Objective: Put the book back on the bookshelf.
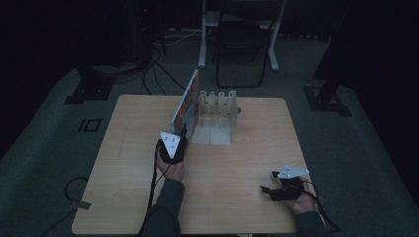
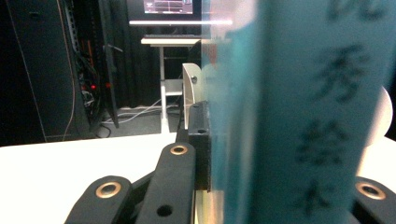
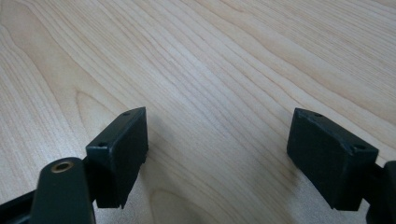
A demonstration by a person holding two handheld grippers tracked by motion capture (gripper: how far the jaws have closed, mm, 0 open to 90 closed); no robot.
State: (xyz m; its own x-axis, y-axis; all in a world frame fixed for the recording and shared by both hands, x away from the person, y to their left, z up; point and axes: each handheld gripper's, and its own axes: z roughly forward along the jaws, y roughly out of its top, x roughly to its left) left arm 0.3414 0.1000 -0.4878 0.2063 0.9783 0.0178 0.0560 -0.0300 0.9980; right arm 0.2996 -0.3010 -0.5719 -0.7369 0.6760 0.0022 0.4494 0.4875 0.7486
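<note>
A thin picture book (image 1: 187,106) with a colourful cover stands tilted on its edge on the wooden table (image 1: 232,197), just left of a white slotted rack (image 1: 217,116). My left gripper (image 1: 184,132) is shut on the book's near end. In the left gripper view the teal spine (image 2: 299,116) with dark characters sits between the jaws of the left gripper (image 2: 285,154), and the left pad (image 2: 201,144) presses on it. My right gripper (image 1: 269,181) lies low at the table's front right, open. Its jaws (image 3: 217,154) stand wide over bare wood (image 3: 210,70).
A folding chair (image 1: 242,44) and white desk legs (image 1: 201,34) stand on the floor beyond the table. Cables (image 1: 158,69) run across the carpet at the back left. A lit monitor (image 2: 168,5) and a dark equipment rack (image 2: 46,70) are far behind.
</note>
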